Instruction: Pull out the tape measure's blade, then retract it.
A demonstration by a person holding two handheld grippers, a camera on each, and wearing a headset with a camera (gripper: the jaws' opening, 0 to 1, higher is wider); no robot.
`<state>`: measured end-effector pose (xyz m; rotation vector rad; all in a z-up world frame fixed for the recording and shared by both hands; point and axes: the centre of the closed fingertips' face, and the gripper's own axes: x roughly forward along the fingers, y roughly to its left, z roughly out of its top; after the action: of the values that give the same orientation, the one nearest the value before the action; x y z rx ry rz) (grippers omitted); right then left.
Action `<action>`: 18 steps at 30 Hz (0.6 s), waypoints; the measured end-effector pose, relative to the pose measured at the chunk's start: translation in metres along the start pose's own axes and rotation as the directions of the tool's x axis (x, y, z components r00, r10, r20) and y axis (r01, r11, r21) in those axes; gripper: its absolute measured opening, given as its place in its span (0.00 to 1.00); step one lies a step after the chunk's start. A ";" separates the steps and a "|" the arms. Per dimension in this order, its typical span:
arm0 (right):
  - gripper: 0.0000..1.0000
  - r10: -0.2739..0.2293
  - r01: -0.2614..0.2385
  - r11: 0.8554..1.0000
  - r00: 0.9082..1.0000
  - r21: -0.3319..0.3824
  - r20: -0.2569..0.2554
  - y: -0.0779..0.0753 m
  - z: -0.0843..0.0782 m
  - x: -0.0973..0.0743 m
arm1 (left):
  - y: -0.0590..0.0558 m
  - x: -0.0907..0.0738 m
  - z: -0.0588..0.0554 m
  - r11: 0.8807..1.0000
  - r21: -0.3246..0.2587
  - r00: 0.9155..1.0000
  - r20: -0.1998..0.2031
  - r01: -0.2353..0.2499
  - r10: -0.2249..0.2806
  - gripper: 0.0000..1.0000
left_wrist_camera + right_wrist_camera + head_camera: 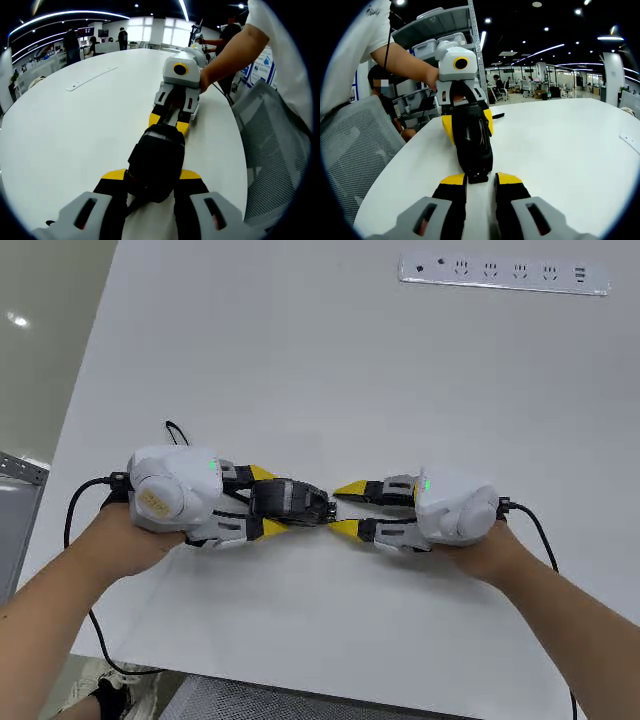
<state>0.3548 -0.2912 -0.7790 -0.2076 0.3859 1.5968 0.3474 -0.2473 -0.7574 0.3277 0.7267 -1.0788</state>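
Note:
A black tape measure (pixel 290 502) lies on its side on the white table (pixel 300 360), and my left gripper (pixel 268 500) is shut on its body. The left gripper view has the case (pixel 155 160) clamped between the yellow-tipped jaws of that gripper (pixel 152 175). My right gripper (pixel 347 508) faces it from the right and is open, its yellow tips on either side of the case's nose. In the right gripper view the tape measure (pixel 472 135) points its blade end into the gap of that gripper (pixel 481 179). No blade is drawn out.
A white power strip (pixel 503 272) lies at the table's far right. Black cables (pixel 85 490) trail from both grippers toward the near edge. A grey mesh chair (pixel 270 150) stands beside the table. People sit at far desks.

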 end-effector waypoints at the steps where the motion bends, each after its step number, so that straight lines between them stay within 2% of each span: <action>1: 0.18 0.008 -0.008 1.000 1.000 -0.008 0.002 0.000 0.001 0.001 | 0.000 0.000 0.000 1.000 0.000 1.000 0.000 0.000 0.000 0.32; 4: 0.15 0.019 -0.019 1.000 1.000 -0.004 -0.003 0.006 0.000 0.003 | 0.000 0.000 0.000 1.000 0.000 1.000 0.000 0.000 0.000 0.32; 10: 0.14 0.027 -0.027 0.999 1.000 -0.021 -0.002 0.006 0.001 0.003 | 0.000 0.000 0.000 1.000 0.004 1.000 0.000 0.000 0.000 0.32; 18: 0.14 0.062 -0.063 0.997 0.998 -0.054 -0.019 0.008 0.000 0.003 | 0.000 0.001 0.000 1.000 0.010 1.000 -0.002 0.001 -0.001 0.31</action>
<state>0.3464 -0.2883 -0.7795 -0.2532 0.3658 1.6688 0.3475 -0.2474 -0.7580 0.3369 0.7238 -1.0831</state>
